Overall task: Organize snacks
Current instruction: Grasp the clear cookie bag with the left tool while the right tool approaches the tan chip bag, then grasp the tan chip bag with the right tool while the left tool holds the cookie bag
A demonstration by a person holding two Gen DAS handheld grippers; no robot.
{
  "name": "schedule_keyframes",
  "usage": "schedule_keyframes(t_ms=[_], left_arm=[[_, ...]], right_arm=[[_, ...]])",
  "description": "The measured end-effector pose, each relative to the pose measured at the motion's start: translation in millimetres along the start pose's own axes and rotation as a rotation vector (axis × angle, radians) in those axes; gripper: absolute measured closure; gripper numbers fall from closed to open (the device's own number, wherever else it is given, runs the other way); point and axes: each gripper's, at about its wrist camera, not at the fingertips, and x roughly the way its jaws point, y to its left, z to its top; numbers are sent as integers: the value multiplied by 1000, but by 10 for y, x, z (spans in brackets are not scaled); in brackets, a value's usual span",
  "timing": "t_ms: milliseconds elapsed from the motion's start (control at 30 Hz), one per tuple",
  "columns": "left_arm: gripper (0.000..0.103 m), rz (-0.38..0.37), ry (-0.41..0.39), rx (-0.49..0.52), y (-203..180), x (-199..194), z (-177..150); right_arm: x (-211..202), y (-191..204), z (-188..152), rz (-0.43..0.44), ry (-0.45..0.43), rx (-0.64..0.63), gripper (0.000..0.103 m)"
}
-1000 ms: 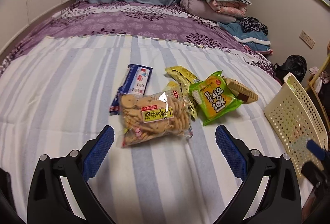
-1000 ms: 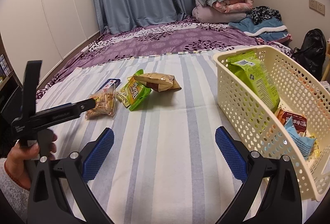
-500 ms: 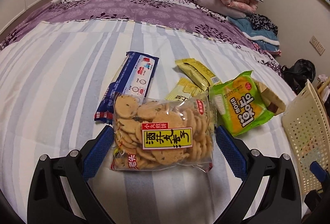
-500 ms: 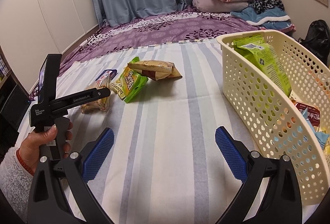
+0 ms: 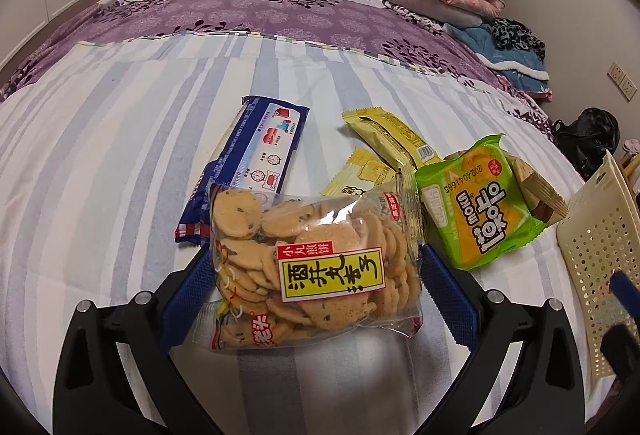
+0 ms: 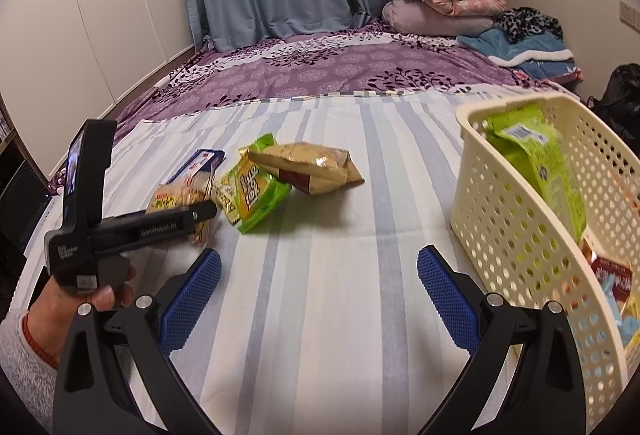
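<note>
Cracker bag [image 5: 312, 271] sits between the spread-wide left hand-held gripper [image 5: 316, 299] fingers; right hand-held gripper [image 6: 318, 299] gapes empty beside the basket [image 6: 532, 235].

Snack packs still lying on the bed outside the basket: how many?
6: cracker bag between the left claw fingers, blue pack behind, two yellow wrappers, green pack, tan bag. More may hide underneath.

Low wrist views, shared snack pile [image 5: 360, 203]
</note>
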Motion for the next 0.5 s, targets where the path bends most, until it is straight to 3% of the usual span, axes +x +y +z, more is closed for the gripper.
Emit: schedule_keyframes(t_ms=[367, 500], left_arm=[[3, 54, 15, 46, -104, 74, 28], [3, 27, -1, 18, -46, 43, 21]], right_arm=[[429, 131, 462, -38, -29, -32, 5], [527, 115, 604, -63, -48, -21, 5]])
